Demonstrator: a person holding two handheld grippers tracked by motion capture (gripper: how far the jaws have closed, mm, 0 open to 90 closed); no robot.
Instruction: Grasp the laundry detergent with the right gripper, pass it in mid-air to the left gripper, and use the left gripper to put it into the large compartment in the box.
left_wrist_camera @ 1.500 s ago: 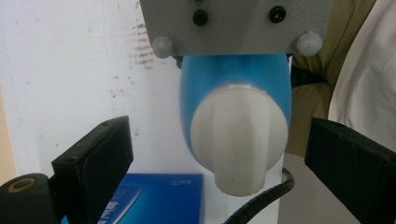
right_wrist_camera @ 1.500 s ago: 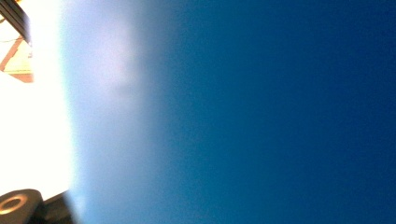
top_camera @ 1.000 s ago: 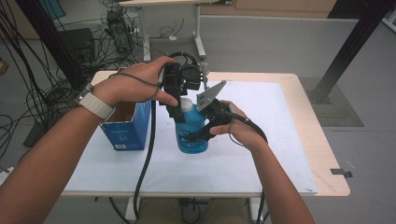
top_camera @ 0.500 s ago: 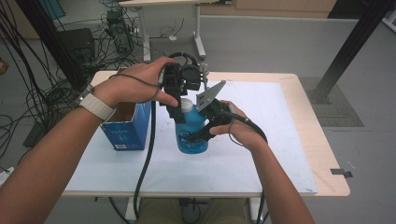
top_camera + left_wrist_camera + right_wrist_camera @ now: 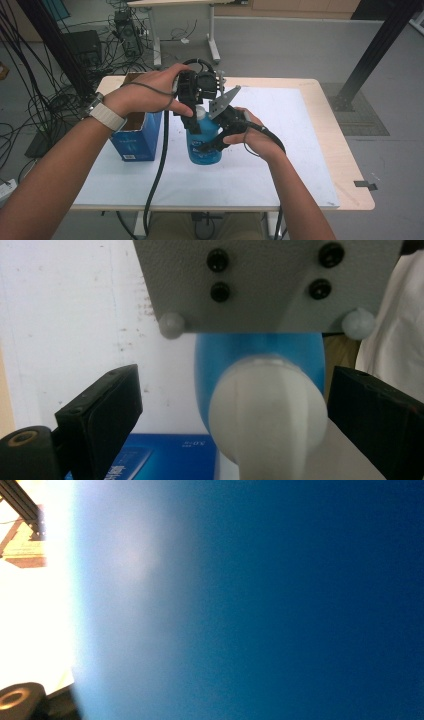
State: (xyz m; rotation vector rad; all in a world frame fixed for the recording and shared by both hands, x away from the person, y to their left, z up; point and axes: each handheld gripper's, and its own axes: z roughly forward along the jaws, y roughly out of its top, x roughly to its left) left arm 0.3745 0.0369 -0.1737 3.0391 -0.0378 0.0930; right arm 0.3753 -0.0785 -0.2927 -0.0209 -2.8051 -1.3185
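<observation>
Two tools meet on the blue bottle [image 5: 204, 145] at frame center: my right tool [image 5: 218, 142] clamps its body, my left tool [image 5: 235, 425] straddles the white cap [image 5: 267, 407], jaws spread and not yet pressing. Best to close squarely, bottle upright. One blue box [image 5: 135, 140] crowds the left on the surface [image 5: 300, 165].

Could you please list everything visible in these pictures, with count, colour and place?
bottle: one, blue with a white cap, upright mid-table on the sheet.
box: one, blue, open-topped, left of the bottle.
sheet: one, white, covering the table top.
table: one, light wood.
left gripper: one, black, jaws open either side of the white cap.
right gripper: one, black, shut on the bottle's body.
</observation>
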